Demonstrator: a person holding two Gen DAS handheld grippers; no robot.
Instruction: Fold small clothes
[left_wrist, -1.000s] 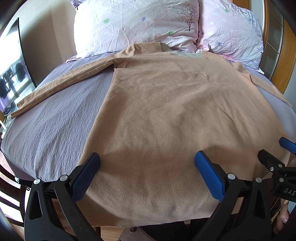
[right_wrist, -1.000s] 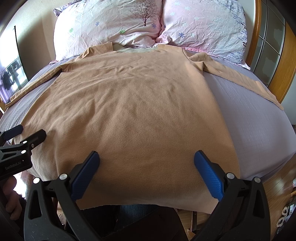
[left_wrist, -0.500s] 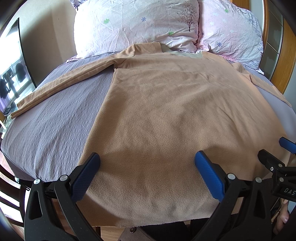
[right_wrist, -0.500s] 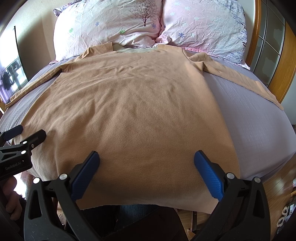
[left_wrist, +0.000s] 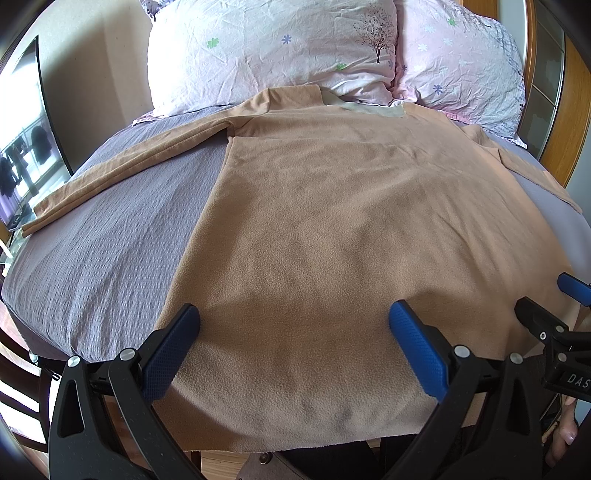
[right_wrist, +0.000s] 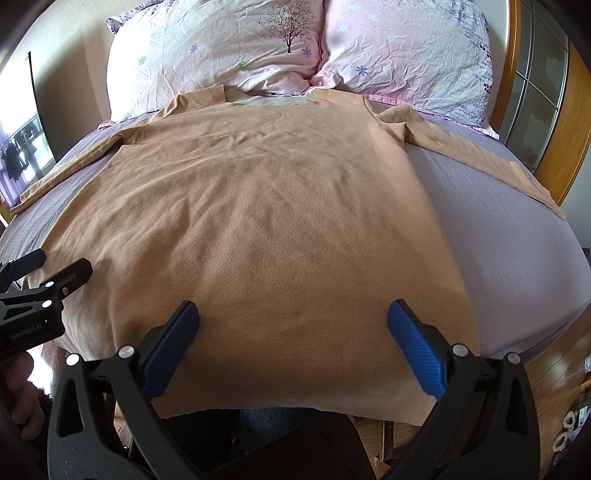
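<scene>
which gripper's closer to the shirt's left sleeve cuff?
Left. The left gripper sits nearer the sleeve cuff; the right gripper is farther across the shirt.

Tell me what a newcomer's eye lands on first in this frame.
A tan long-sleeved shirt lies spread flat on the grey bedspread, sleeves out sideways, collar toward two floral pillows at the headboard. Both the left gripper and right gripper hang open over its hem.
</scene>
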